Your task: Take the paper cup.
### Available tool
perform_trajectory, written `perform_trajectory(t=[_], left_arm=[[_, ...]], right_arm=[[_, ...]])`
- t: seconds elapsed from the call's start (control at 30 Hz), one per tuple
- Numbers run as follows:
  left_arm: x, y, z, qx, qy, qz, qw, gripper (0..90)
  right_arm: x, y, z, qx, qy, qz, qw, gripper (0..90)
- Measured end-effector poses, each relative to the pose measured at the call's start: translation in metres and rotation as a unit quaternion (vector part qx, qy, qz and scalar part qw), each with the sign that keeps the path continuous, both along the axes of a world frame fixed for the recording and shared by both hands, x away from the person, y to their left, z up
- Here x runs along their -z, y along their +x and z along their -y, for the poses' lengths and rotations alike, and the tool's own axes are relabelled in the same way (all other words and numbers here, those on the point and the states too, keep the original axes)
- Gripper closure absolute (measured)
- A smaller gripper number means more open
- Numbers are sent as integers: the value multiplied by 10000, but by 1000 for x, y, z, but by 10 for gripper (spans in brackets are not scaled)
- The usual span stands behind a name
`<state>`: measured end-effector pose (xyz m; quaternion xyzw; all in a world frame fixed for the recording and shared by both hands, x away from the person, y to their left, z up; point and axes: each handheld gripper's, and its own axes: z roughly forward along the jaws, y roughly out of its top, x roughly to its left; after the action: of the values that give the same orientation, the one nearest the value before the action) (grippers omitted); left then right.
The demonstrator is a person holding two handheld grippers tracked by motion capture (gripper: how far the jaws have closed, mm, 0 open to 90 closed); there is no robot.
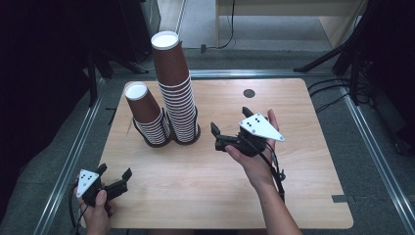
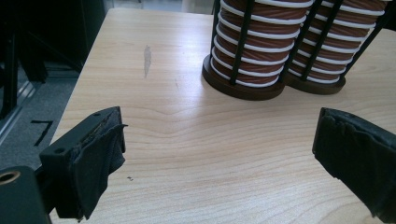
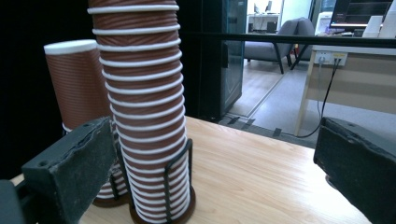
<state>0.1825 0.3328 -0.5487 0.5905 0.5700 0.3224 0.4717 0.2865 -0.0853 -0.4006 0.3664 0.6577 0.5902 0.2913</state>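
Observation:
Two stacks of ribbed brown paper cups with white rims stand upside down in black wire holders at the table's left rear. The tall stack (image 1: 174, 88) (image 3: 144, 116) (image 2: 327, 37) is just right of the short stack (image 1: 147, 115) (image 3: 77, 84) (image 2: 252, 42). My right gripper (image 1: 230, 120) (image 3: 215, 163) hovers to the right of the tall stack, pointed at it, open and holding nothing. Near the front left corner my left gripper (image 1: 115, 172) (image 2: 219, 154) faces the holders' bases from a distance, also open and bare.
The wooden table (image 1: 293, 196) has a small dark round grommet (image 1: 249, 93) near its back edge. Cables (image 1: 333, 90) lie on the floor at the right, and a pale desk (image 1: 293, 10) stands beyond the table. Metal rails run along both sides.

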Motion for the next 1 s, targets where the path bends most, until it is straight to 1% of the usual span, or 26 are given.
perform_trajectory(t=[0.1,0.13,0.3,0.47,0.6,0.7,0.77,0.9,1.0], left_arm=[[0,2,-1,-22,-41,-59,10000,25],[0,3,-1,-36,-37,-89,9999,25],[0,3,-1,-20,-25,-104,9999,25],[0,3,-1,-38,-31,-111,9999,25],[1,4,2,-31,64,-114,9999,25],[1,4,3,-43,130,-99,9999,25],[1,4,4,-39,163,-96,9998,25],[0,4,4,-37,148,-90,9998,25],[1,4,3,-20,125,-94,9999,25]], right_arm=[[-3,3,-7,-47,109,-35,9999,0],[-4,3,-9,-57,101,-35,9999,0],[-15,7,-28,-196,-1,74,9998,0],[-24,14,-44,-274,20,142,9995,0],[-30,18,-55,-334,13,195,9992,0],[-33,21,-61,-355,10,250,9991,0],[-35,24,-66,-378,65,283,9989,0],[-38,27,-73,-397,113,310,9987,0],[-42,32,-80,-359,133,411,9984,0]])
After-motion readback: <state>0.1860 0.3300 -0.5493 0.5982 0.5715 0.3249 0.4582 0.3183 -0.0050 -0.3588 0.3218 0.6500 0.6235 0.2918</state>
